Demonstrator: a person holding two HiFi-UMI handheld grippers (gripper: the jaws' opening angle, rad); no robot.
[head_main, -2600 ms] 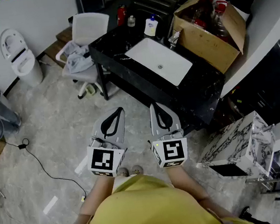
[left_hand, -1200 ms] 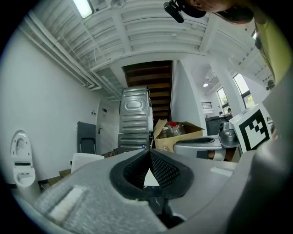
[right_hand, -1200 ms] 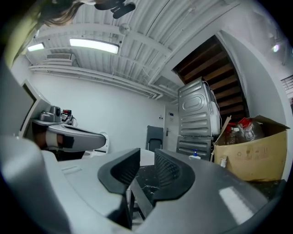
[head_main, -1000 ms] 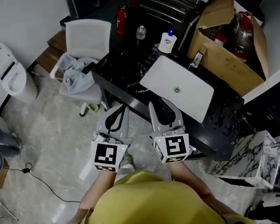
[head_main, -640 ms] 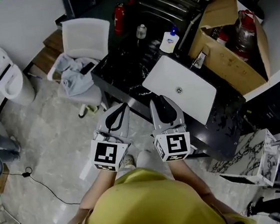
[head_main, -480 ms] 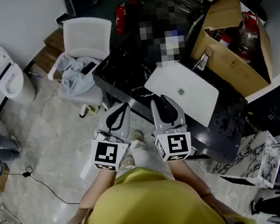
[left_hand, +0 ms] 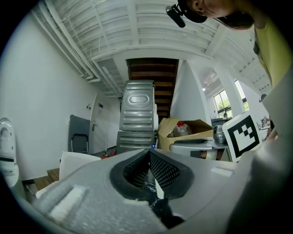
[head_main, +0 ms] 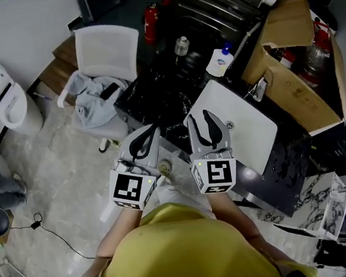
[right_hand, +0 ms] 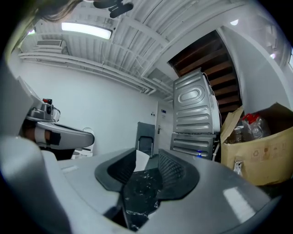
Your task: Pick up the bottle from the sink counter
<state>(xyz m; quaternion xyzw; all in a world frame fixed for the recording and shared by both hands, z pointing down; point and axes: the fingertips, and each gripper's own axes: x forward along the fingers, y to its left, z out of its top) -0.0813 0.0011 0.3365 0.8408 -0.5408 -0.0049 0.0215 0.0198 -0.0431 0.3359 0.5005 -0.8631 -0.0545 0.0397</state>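
Observation:
On the black marble sink counter [head_main: 162, 99], a white bottle with a blue cap [head_main: 219, 63] stands behind the white basin [head_main: 246, 126]. A small clear bottle [head_main: 181, 45] stands further left at the back edge. My right gripper [head_main: 211, 118] hovers over the counter's front at the basin's near corner. Its jaws are opening, with nothing between them and only counter showing through the gap. Far ahead of the right gripper [right_hand: 147, 156], the blue cap [right_hand: 198, 154] shows. My left gripper [head_main: 149, 130] hangs at the counter's front edge, and the left gripper [left_hand: 149, 152] has its tips touching, empty.
An open cardboard box [head_main: 289, 69] of clutter fills the counter's right end, with a faucet [head_main: 258, 88] beside it. A white chair [head_main: 106, 52] with clothes stands left of the counter. A red fire extinguisher [head_main: 150, 22] stands behind it, and a toilet [head_main: 4, 101] sits far left.
The counter has come closer and both grippers now reach over its front edge. The right jaws have parted; the left stay together.

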